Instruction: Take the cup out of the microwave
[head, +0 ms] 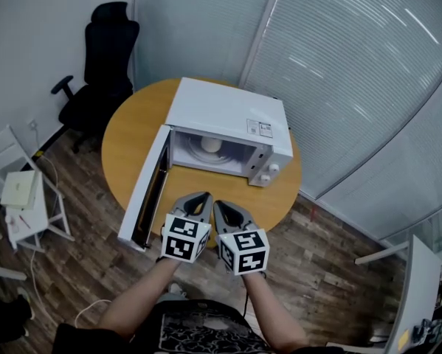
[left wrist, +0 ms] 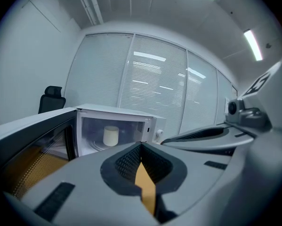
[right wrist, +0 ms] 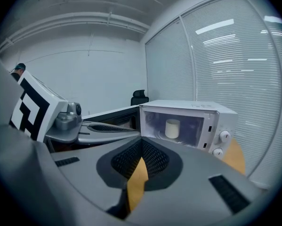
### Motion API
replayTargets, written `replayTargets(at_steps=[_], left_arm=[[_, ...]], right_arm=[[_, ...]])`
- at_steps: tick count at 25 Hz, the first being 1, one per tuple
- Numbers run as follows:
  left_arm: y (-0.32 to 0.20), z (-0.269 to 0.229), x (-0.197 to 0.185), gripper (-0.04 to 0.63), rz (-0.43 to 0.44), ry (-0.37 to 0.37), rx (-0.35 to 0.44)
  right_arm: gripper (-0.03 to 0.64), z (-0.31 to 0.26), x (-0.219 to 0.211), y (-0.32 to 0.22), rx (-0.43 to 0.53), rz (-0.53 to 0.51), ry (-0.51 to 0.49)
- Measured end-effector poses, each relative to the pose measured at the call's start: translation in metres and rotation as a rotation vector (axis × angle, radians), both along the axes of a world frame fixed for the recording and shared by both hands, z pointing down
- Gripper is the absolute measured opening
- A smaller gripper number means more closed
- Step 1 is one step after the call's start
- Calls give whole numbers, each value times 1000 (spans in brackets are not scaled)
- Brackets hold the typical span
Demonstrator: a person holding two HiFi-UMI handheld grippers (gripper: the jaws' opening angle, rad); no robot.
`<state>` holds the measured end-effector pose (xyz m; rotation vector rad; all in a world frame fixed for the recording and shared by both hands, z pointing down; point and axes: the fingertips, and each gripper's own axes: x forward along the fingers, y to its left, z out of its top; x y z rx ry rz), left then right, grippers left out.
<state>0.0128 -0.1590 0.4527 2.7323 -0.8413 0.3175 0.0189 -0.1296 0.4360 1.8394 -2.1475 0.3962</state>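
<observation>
Head view: microwave [head: 228, 113] on the round tabletop [head: 125, 142], door [head: 148, 186] swung fully open. Cup [head: 211, 145] sits on the turntable inside the cavity, ahead of both claws and well apart from them. Left claw [head: 198, 201] and right claw [head: 226, 209] are held side by side over the near edge of the tabletop, tips pointing at the opening. Neither carries anything.

Left gripper view: left claw [left wrist: 141, 147] closed, jaw tips meeting, nothing between them. Cup [left wrist: 110, 136] ahead and slightly left of the tips, upright in the cavity. Open door [left wrist: 32, 131] runs along the left side of the claw.

Right gripper view: right claw [right wrist: 141, 145] closed and empty too. Cup [right wrist: 172, 128] ahead and a little right of the tips, behind the door opening.

Progress: door open, so access is done. Cup not yet reached, gripped or lifted. Judged remaining: open one claw, reach in, close on the cup, draw it out onto the tabletop.
</observation>
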Motion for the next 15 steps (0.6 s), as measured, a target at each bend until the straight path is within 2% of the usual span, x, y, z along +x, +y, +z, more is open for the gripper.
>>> replayTargets(at_steps=[6, 12, 15], left_arm=[[-23, 4, 9, 11, -28, 45, -47], [-54, 14, 26, 11, -73, 40, -38], [-69, 22, 42, 11, -99, 5, -30]], right_arm=[[15, 4, 8, -23, -5, 0, 1], [17, 15, 32, -54, 8, -28, -19], [15, 19, 51, -71, 15, -55, -37]])
